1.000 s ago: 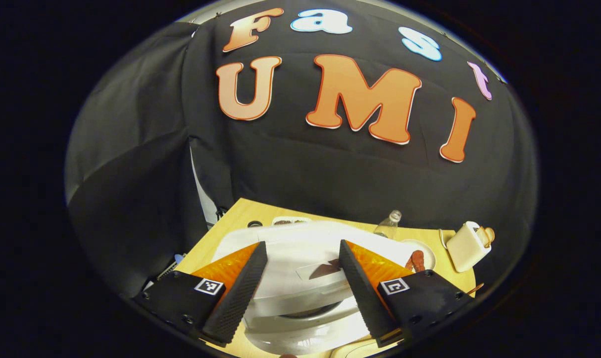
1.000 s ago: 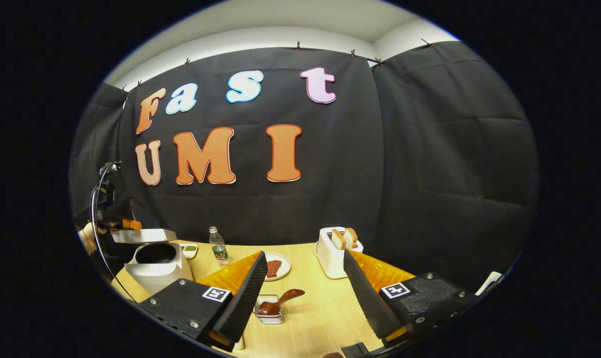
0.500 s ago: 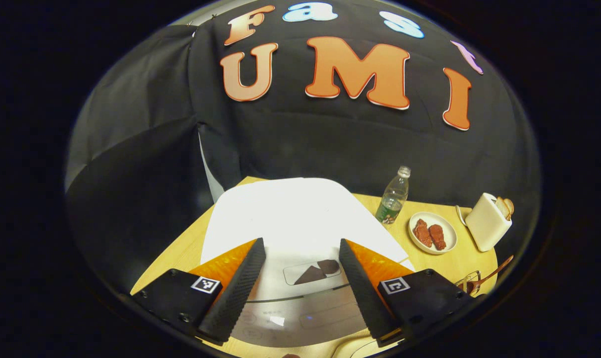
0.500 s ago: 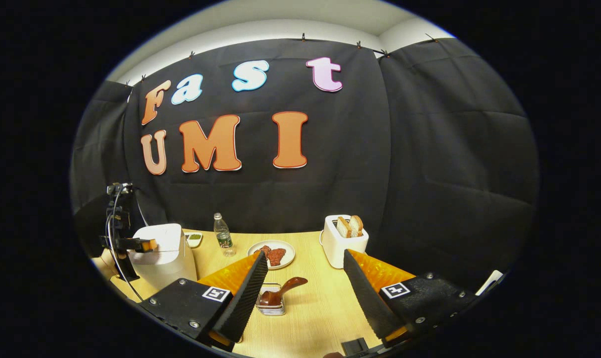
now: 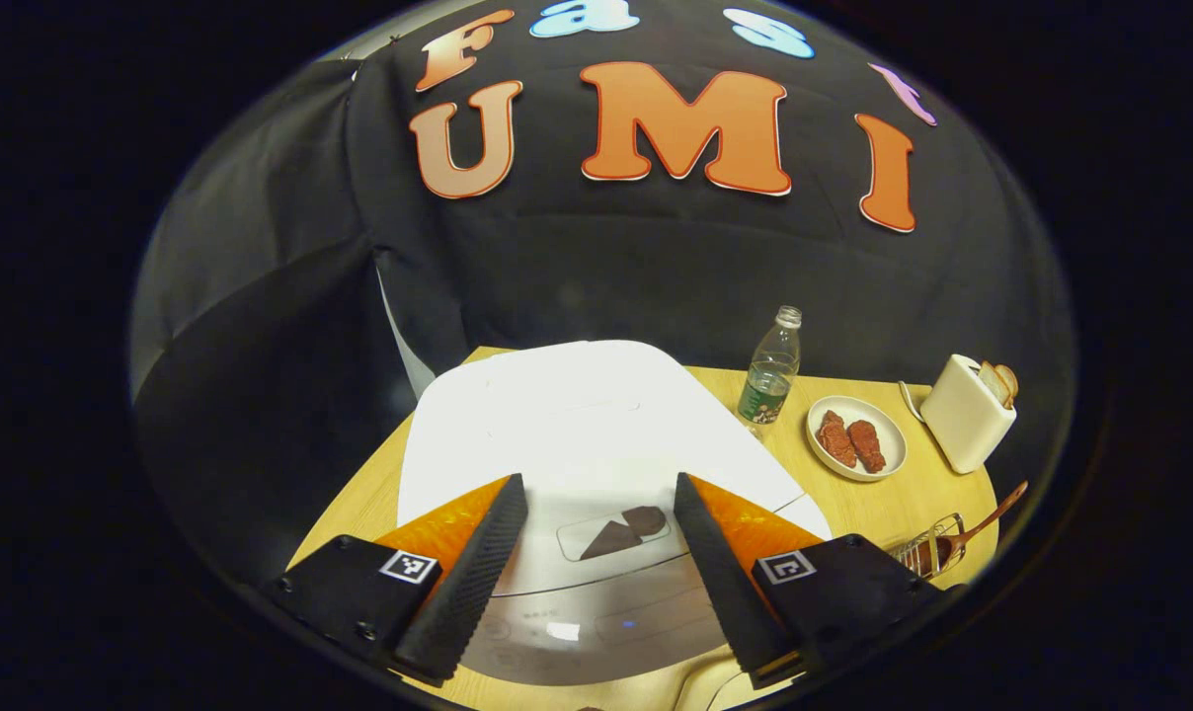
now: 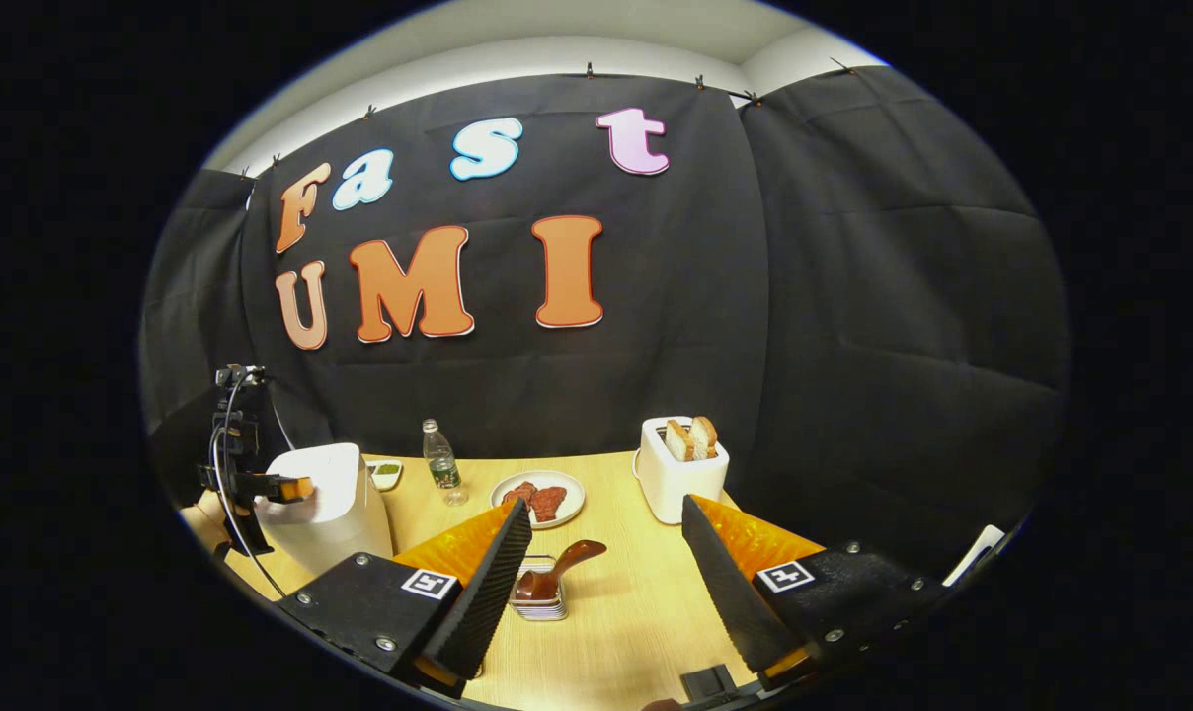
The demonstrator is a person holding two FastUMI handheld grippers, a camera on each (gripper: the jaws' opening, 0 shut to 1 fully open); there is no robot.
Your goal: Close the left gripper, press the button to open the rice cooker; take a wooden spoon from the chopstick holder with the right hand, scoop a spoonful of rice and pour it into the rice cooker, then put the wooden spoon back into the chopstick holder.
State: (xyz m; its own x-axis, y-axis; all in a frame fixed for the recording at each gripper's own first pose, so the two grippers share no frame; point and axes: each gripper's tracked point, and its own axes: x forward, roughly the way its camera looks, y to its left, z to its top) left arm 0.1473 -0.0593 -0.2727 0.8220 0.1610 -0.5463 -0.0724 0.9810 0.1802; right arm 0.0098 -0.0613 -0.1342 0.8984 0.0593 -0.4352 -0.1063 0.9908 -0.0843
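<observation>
Overhead, left claw [image 5: 592, 573] gapes above shut cooker [image 5: 577, 434] at surface's left edge; right claw [image 6: 606, 583] gapes near spoon [image 6: 557, 571] in holder [image 6: 542, 602].

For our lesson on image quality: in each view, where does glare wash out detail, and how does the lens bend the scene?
Left gripper view: the white rice cooker lid is overexposed, nearly featureless; the wooden table edge curves. Right gripper view: exposure is more even, the clear plastic bottle and white toaster stay sharp; the black cloth wall's top edge bows from fisheye distortion.
</observation>
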